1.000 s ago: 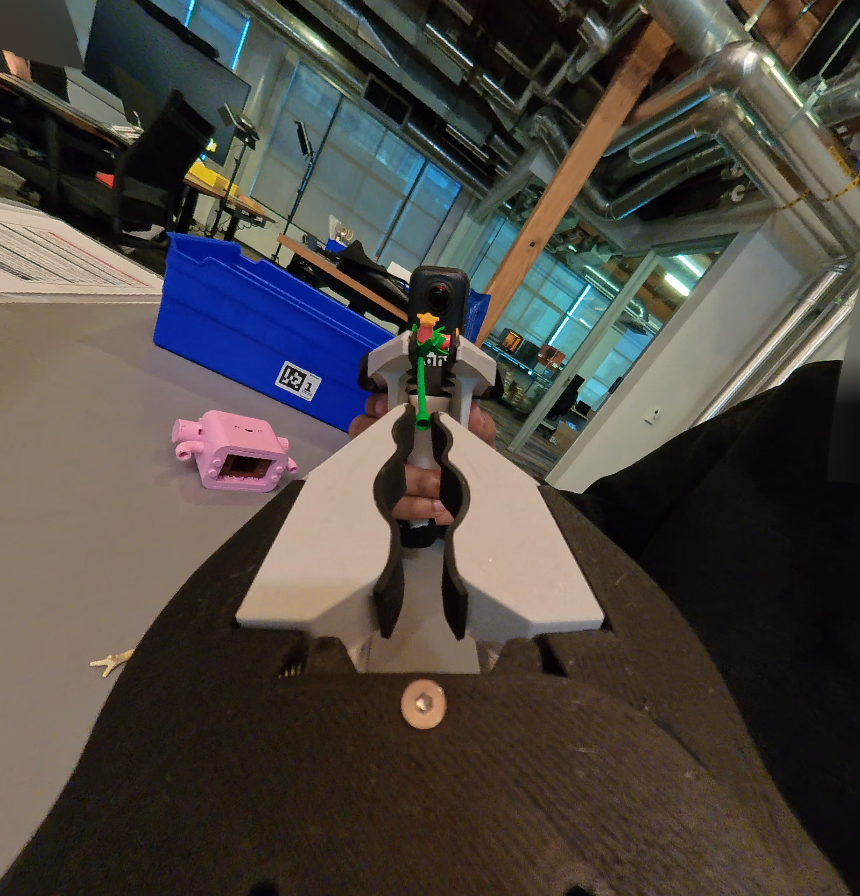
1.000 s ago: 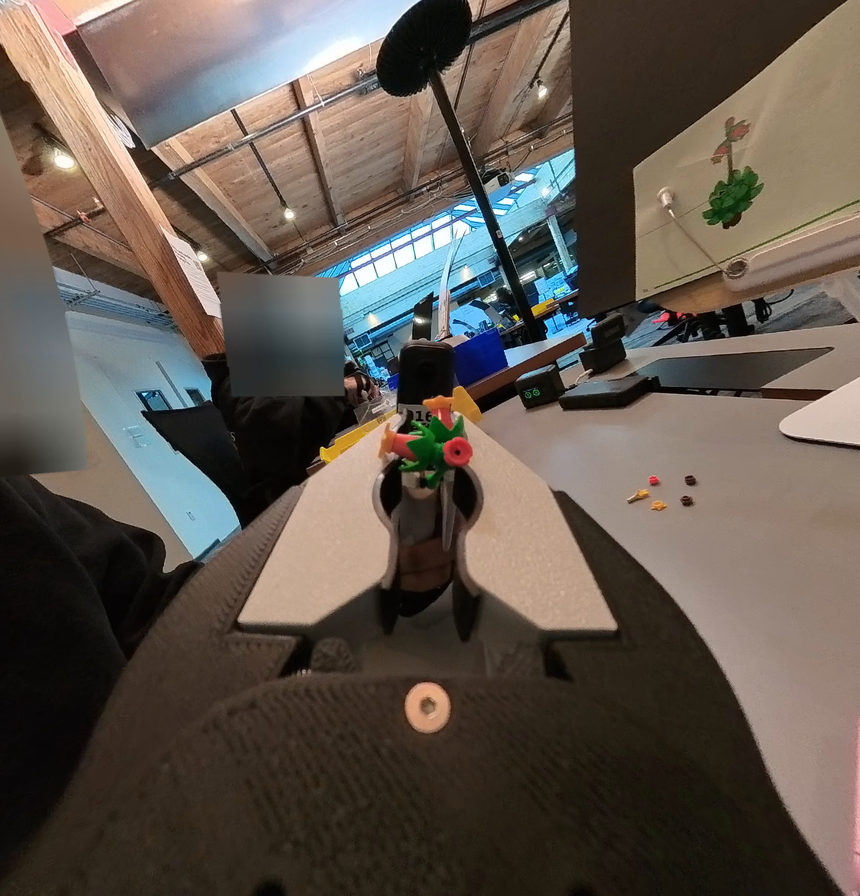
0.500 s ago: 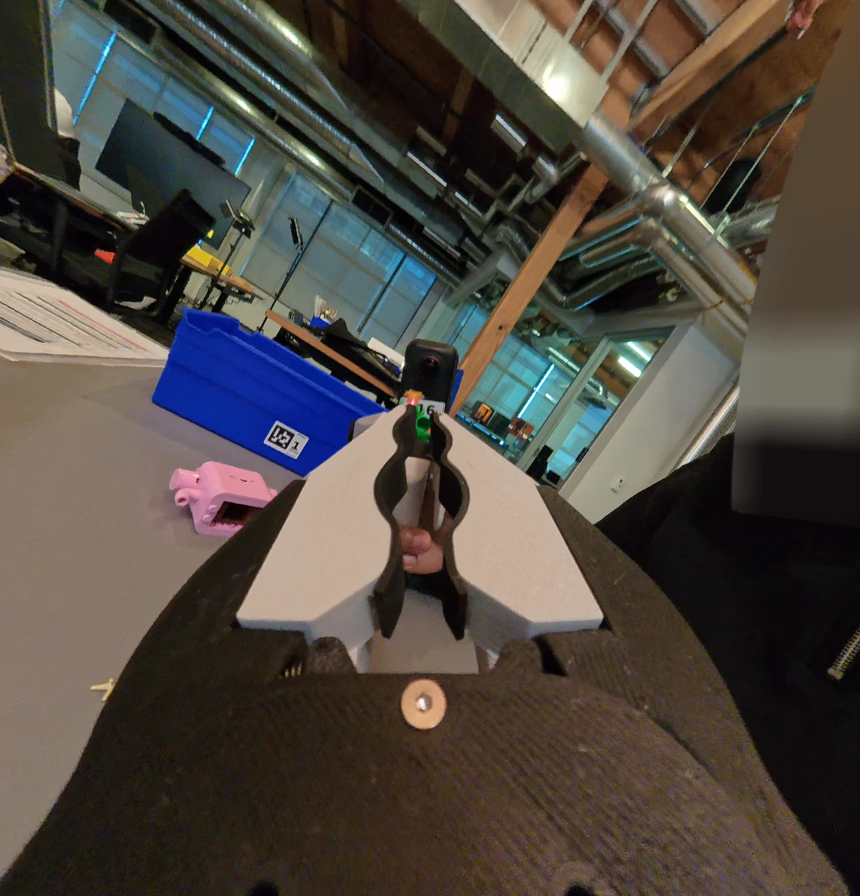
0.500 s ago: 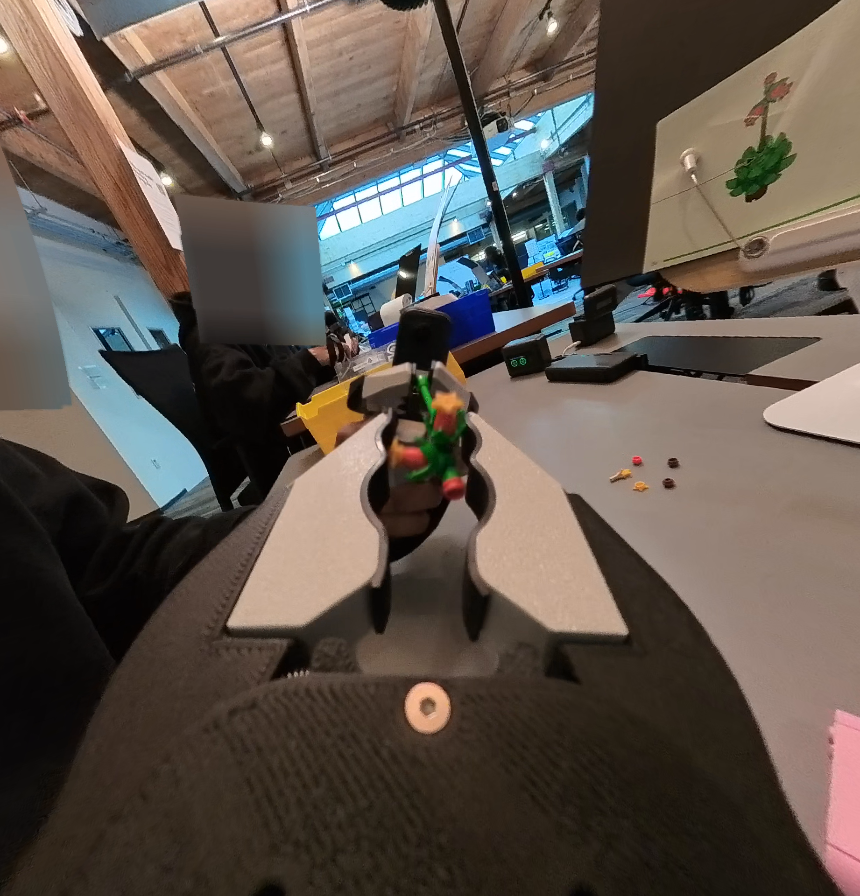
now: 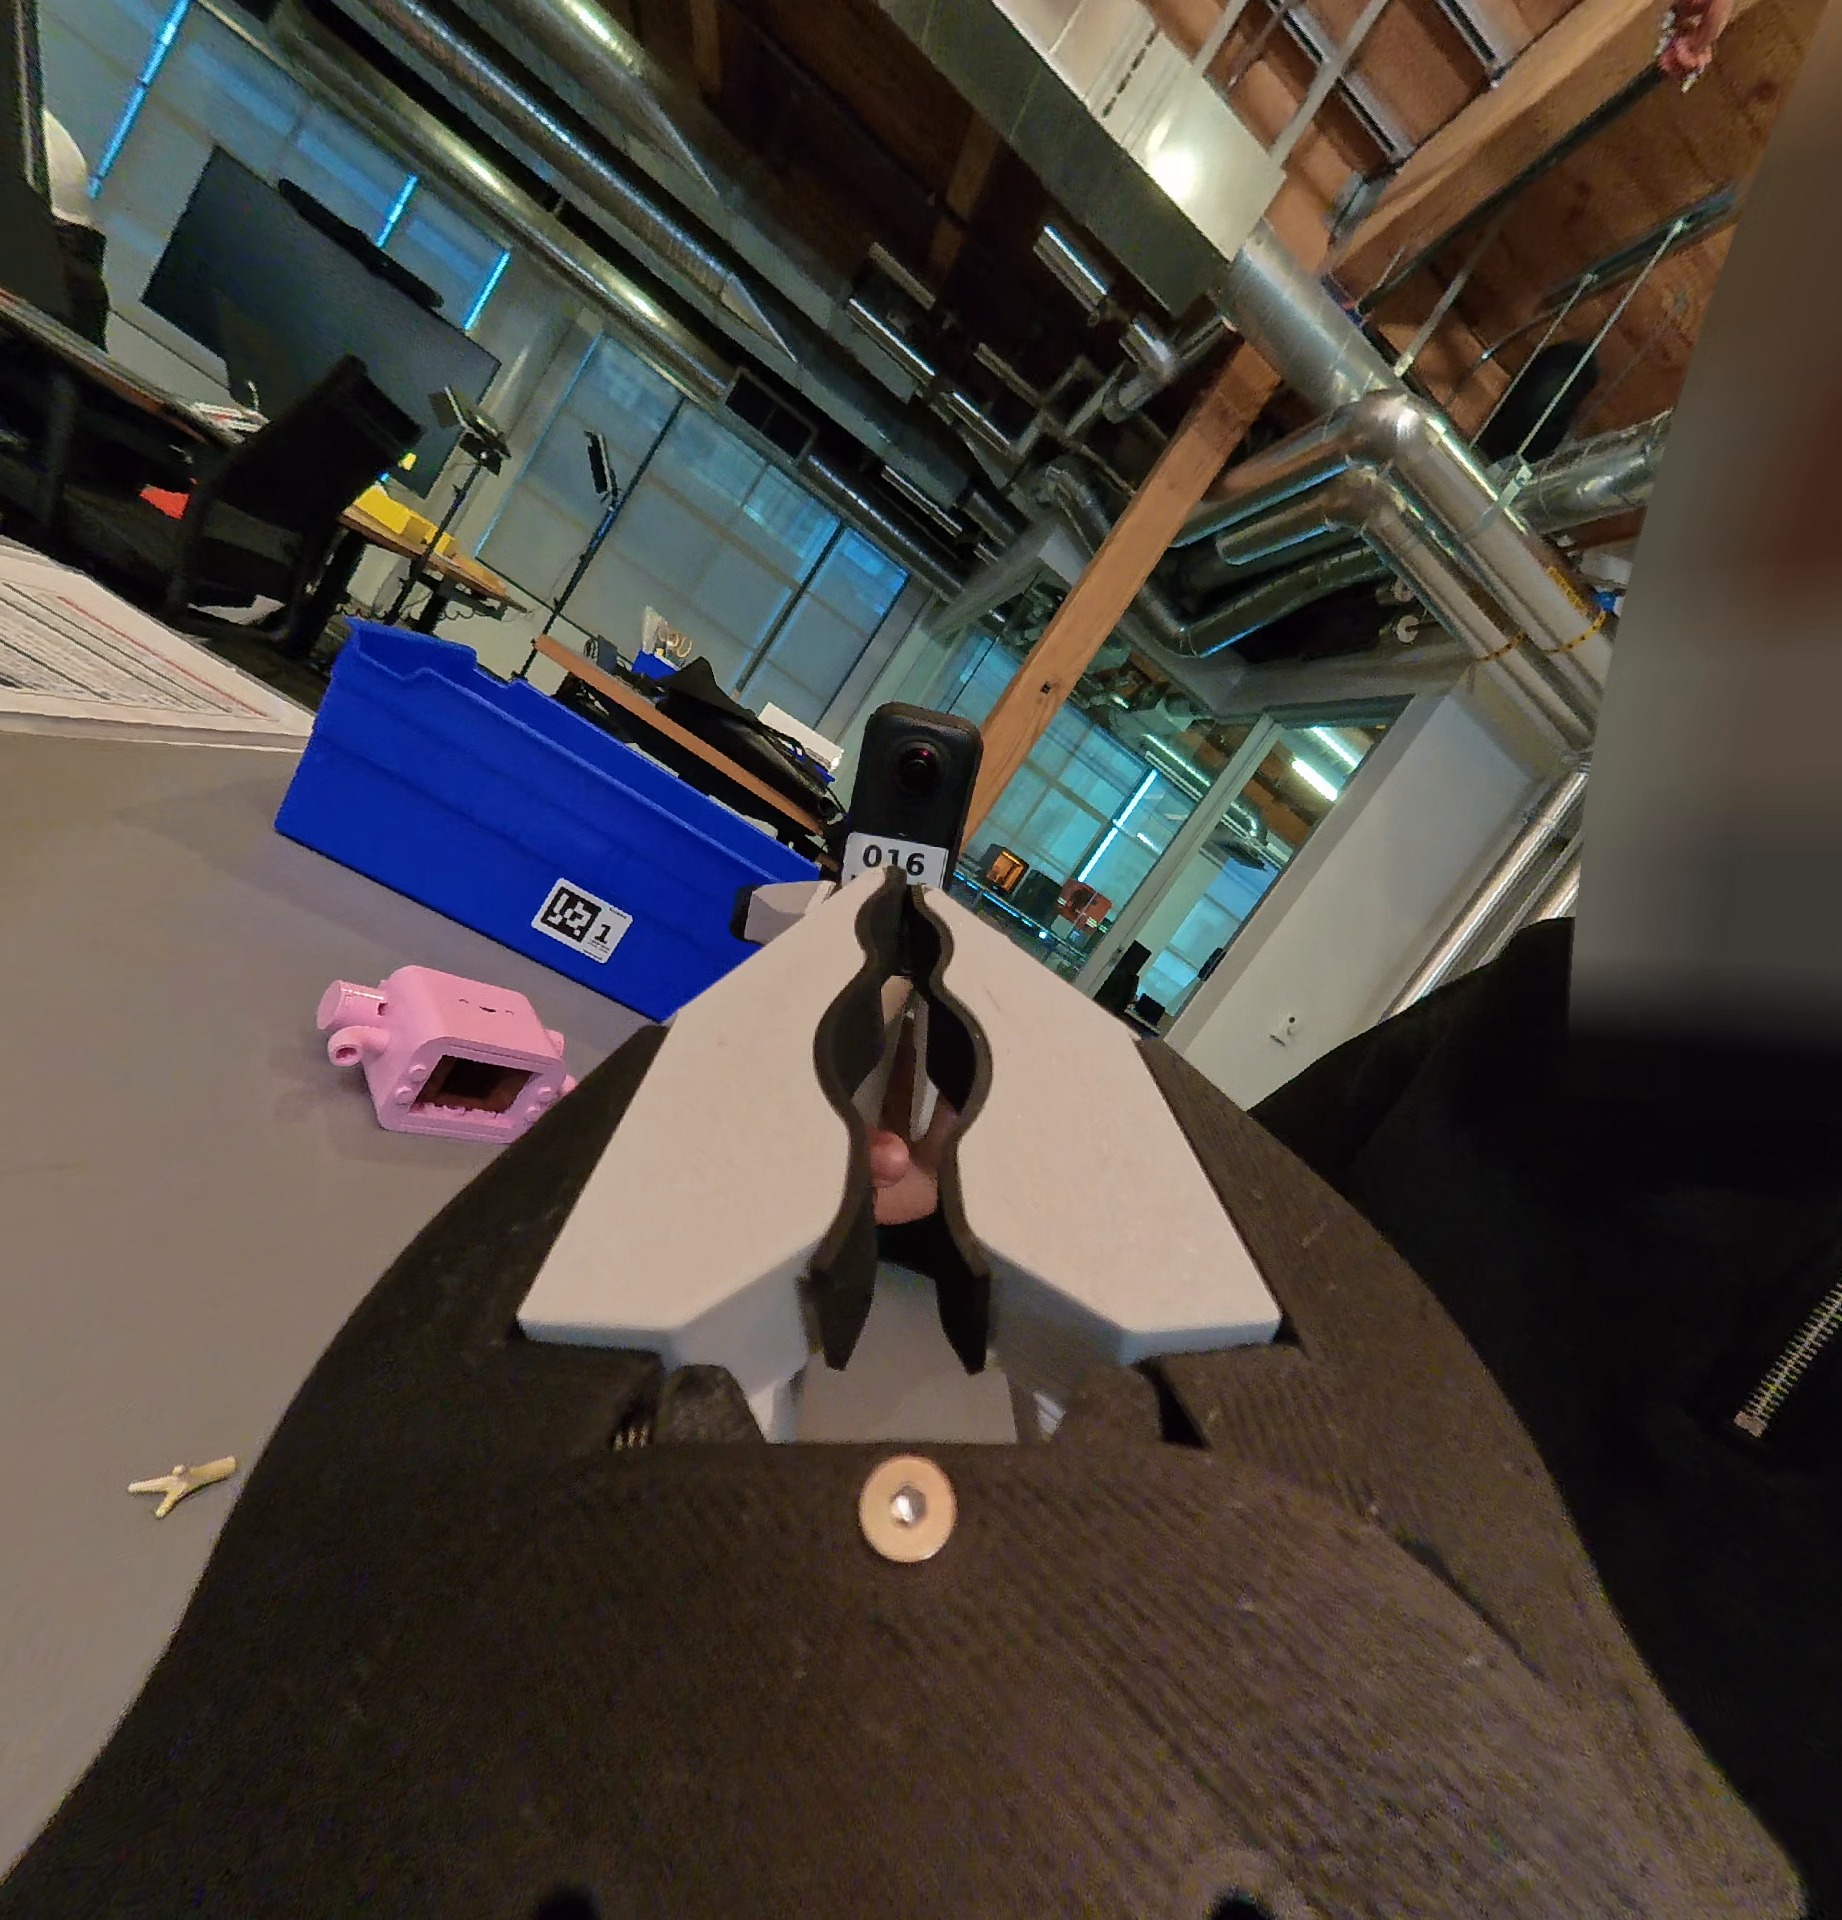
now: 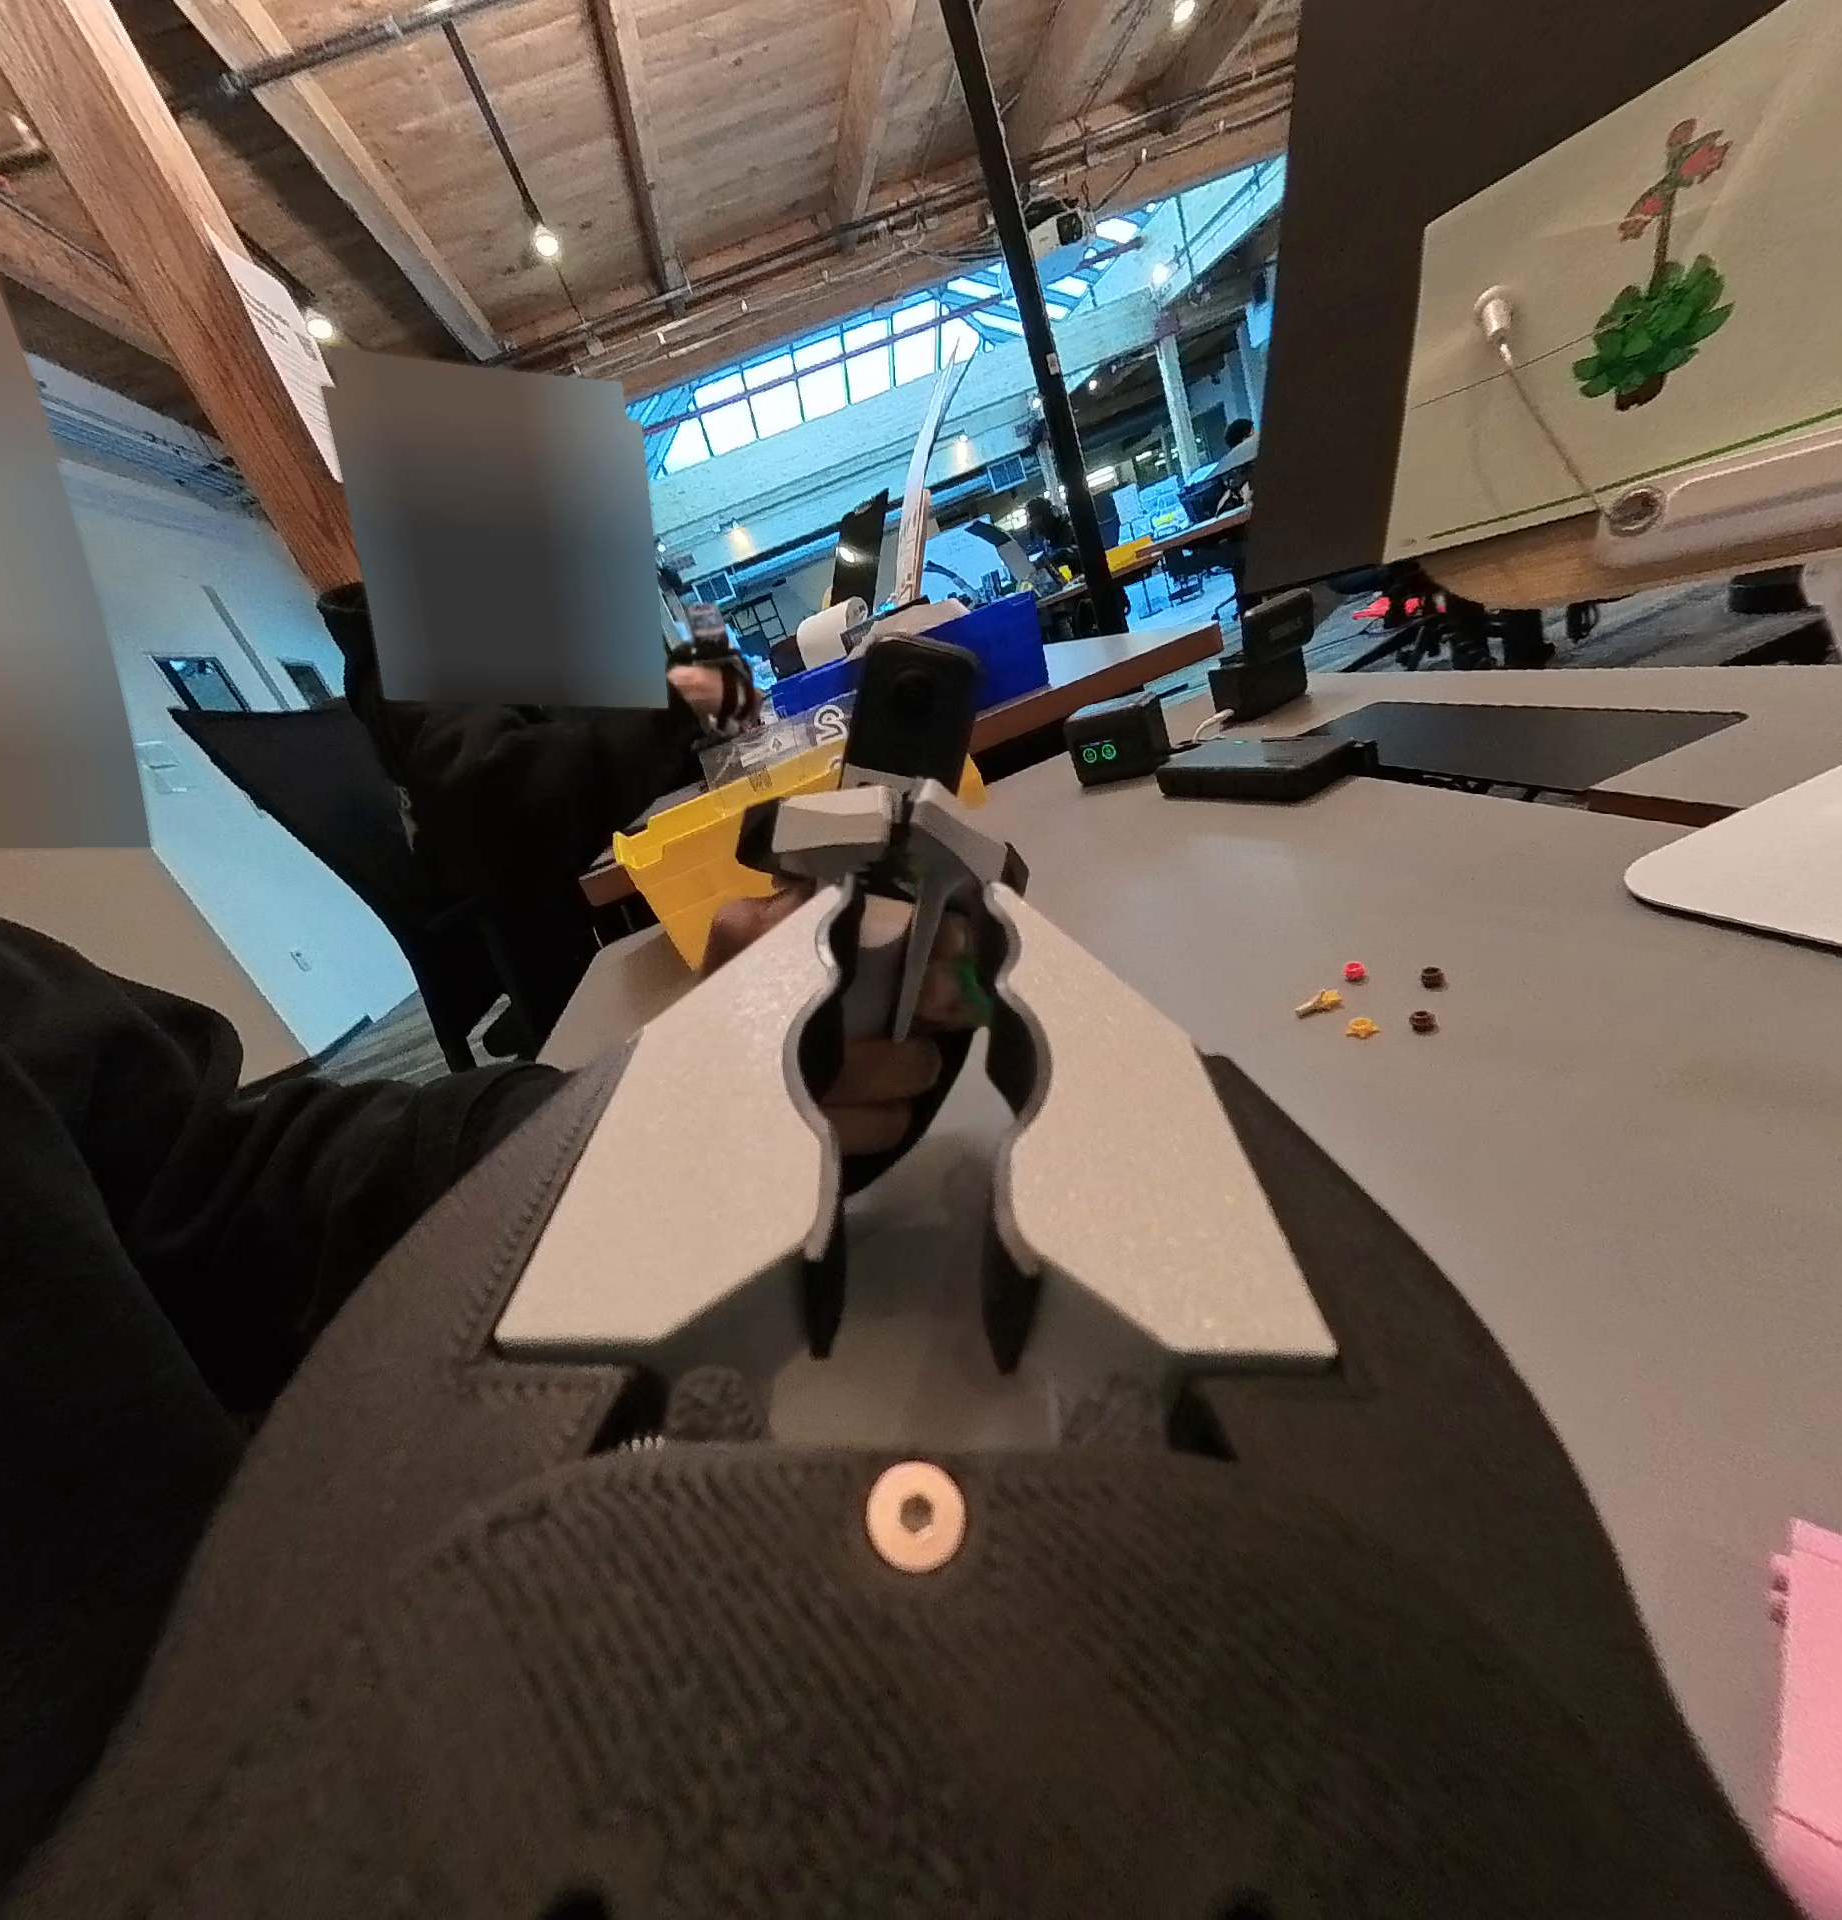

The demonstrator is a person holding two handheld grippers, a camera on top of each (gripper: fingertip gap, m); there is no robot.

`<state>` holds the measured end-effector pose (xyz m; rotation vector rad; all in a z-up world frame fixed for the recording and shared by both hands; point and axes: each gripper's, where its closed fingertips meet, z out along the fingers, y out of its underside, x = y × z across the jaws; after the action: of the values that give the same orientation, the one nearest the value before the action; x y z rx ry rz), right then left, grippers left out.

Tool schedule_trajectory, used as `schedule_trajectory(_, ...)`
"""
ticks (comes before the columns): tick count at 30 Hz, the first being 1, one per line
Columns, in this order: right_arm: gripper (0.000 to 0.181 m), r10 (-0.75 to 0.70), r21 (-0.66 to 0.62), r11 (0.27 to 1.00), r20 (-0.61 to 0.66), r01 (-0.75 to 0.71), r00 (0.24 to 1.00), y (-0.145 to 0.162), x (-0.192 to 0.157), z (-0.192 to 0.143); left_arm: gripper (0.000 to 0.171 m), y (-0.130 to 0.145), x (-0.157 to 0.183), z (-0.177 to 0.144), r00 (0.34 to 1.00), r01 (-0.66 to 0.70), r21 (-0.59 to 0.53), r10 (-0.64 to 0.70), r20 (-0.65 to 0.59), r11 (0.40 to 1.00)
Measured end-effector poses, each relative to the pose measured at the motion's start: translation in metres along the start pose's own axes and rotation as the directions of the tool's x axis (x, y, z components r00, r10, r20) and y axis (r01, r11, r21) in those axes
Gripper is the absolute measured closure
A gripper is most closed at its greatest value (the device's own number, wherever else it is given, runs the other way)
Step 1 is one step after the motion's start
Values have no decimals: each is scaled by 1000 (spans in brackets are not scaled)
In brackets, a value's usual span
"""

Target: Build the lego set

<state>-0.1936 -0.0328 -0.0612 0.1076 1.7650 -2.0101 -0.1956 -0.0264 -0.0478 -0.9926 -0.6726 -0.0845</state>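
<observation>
Two claws nose to nose over grey table (image 6: 1416,1143). Left gripper (image 5: 899,894) clenched tip to tip. From right wrist view, seen pinching lego flower (image 6: 967,982): only a green sliver of stalk showing just below its fingers, blooms hidden. Right gripper (image 6: 912,935) released, jaws wide, nothing between. Probably very light, with a thin stiff plastic stalk and press-fit blooms and leaves easy to knock off. Best pinched on bare stalk, gently, never on petals. Against half a second ago: blooms gone from between right jaws, right claw wider and drawn back; no green at the tips in left wrist view. Pink pot (image 5: 444,1049) on its side near blue bin (image 5: 501,800); loose small pieces (image 6: 1364,1003) well apart.
</observation>
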Motion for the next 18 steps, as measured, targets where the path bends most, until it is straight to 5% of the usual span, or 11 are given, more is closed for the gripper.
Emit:
schedule_trajectory(12, 172, -154, -176, 977, -214, 117, 965, 12, 36, -17, 171, -4, -4, -5, 999, -21, -3, 21, 39, 1000)
schedule_trajectory(18, 168, -256, -562, 819, -187, 110, 948, 71, 52, -33, 171, -1, -8, -6, 998, -30, -23, 31, 62, 999)
